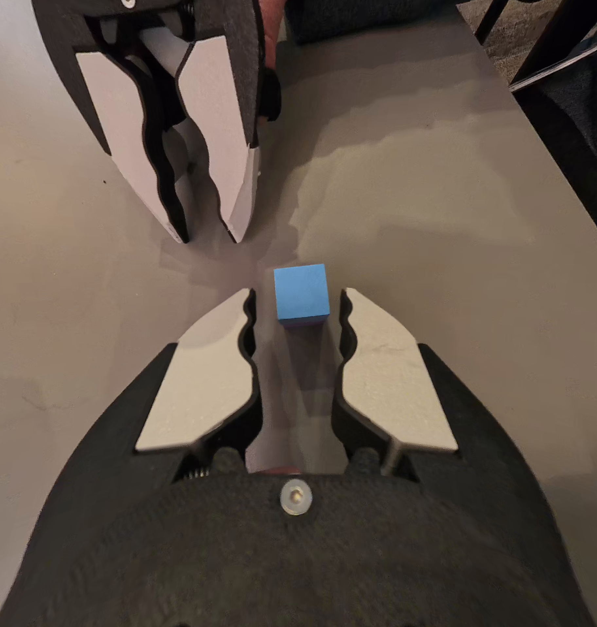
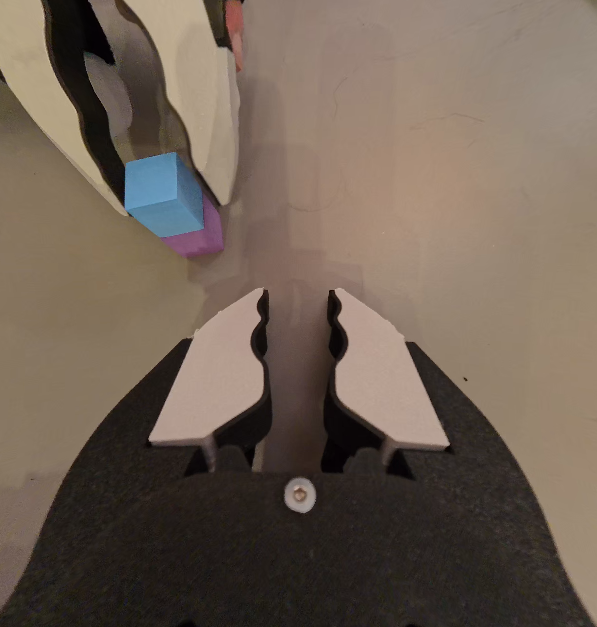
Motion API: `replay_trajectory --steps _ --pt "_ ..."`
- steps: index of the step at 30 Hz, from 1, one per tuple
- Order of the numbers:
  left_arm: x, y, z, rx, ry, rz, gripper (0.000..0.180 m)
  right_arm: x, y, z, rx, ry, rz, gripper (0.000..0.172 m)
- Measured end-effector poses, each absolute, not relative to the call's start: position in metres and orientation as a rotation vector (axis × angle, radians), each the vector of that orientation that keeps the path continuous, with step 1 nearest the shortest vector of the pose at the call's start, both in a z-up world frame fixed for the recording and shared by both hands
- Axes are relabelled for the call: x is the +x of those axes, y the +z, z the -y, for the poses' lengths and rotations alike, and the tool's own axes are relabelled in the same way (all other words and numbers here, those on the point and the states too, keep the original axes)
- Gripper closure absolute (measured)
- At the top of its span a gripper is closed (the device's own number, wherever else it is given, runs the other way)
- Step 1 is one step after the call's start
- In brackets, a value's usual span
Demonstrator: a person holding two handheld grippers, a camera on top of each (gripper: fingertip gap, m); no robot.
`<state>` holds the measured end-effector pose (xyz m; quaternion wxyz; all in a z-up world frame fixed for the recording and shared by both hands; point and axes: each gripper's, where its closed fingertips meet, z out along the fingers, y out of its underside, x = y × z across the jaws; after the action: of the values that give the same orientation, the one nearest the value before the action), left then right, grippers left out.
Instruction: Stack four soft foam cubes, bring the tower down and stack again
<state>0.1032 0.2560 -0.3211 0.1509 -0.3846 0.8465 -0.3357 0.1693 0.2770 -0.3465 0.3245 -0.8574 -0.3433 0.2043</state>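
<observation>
Two stacked cubes, blue cube topmost, stand untouched between left claw fingers.

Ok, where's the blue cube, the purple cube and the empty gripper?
blue cube (image 1: 301, 291), left wrist view, on its top face.
purple cube (image 2: 198, 242), right wrist view, on its front side.
right gripper (image 2: 298, 295), right wrist view, between its open fingertips.

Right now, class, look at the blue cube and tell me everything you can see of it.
The blue cube is a small, plain block with a matte, foam-like surface, flat faces and crisp edges. It sits upright on top of a purple cube, nearly lined up with it, and that one rests on the grey table. The left gripper has its fingers to either side of the blue cube, with a gap showing on each side in its own view, so nothing grips it. The right gripper is apart from it, open and holding nothing.
</observation>
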Motion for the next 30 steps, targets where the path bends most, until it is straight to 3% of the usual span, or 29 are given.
replay_trajectory --steps 15,30 --pt "0.102 -0.332 -0.253 -1.121 -0.901 -2.448 0.151 0.169 -0.347 -0.277 -2.248 0.536 0.902 0.139" --pt "0.101 -0.333 -0.25 -1.124 -0.9 -2.445 0.152 0.169 -0.347 -0.277 -2.247 0.535 0.906 0.139"
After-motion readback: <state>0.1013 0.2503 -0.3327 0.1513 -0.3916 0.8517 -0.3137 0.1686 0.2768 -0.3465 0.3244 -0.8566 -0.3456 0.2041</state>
